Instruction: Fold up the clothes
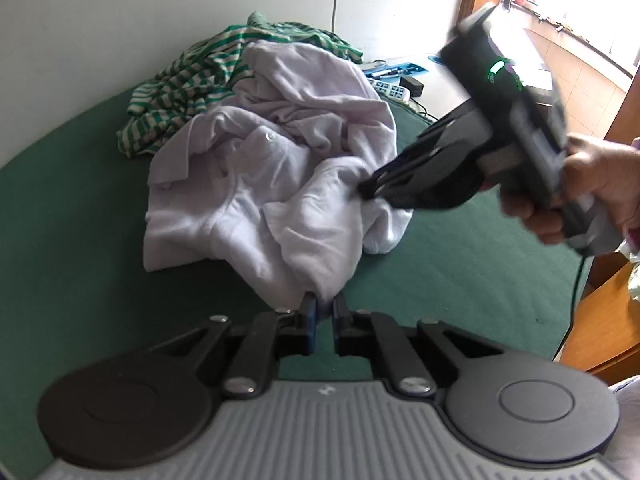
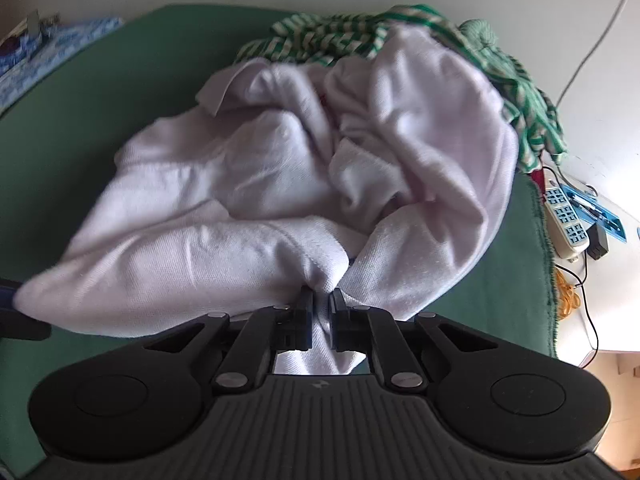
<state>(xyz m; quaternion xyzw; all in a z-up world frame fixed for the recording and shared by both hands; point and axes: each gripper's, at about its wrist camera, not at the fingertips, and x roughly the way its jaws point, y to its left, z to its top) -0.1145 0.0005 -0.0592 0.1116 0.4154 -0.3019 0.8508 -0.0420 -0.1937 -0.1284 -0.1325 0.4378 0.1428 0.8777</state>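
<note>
In the left wrist view, a fold of the white shirt [image 1: 276,176], crumpled on the green cloth [image 1: 72,216] against a striped shirt [image 1: 180,92], is pinched by the left gripper [image 1: 323,304], while in the right wrist view another fold is clamped by the right gripper [image 2: 320,300].

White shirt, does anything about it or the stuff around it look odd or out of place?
The white shirt is crumpled in a heap, partly on a striped shirt, as unfolded laundry would be. Each hand-held gripper, left and right, pinches its fabric. Nothing looks torn or spilled.
</note>
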